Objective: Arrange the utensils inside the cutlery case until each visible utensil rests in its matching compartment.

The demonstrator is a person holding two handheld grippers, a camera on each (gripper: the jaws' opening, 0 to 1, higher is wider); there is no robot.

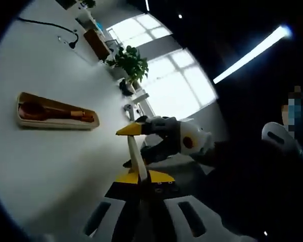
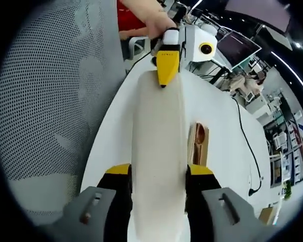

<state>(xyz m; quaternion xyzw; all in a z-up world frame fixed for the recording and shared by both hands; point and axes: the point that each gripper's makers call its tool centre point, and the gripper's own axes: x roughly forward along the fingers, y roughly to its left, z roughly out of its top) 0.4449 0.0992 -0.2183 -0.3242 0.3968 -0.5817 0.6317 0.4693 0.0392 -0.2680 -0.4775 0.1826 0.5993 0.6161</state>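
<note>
**Long white panel held at both ends, case lying to its right**

The left gripper (image 1: 141, 177) is pinching one end of a long white panel (image 2: 159, 151) across its thin edge. The right gripper (image 2: 159, 174) is clamping the near end across its width. The wooden cutlery case (image 2: 198, 143), holding a wooden spoon (image 1: 40, 111), is lying on the white table (image 1: 65, 171) just right of the panel. Its long axis is parallel to the panel, and it is probably nearer the right gripper.

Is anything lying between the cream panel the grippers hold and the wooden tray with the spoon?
Nothing visible does. Bare white table separates the long cream flat panel, clamped by left gripper and right gripper, from the shallow wooden tray holding a brown wooden spoon.
</note>
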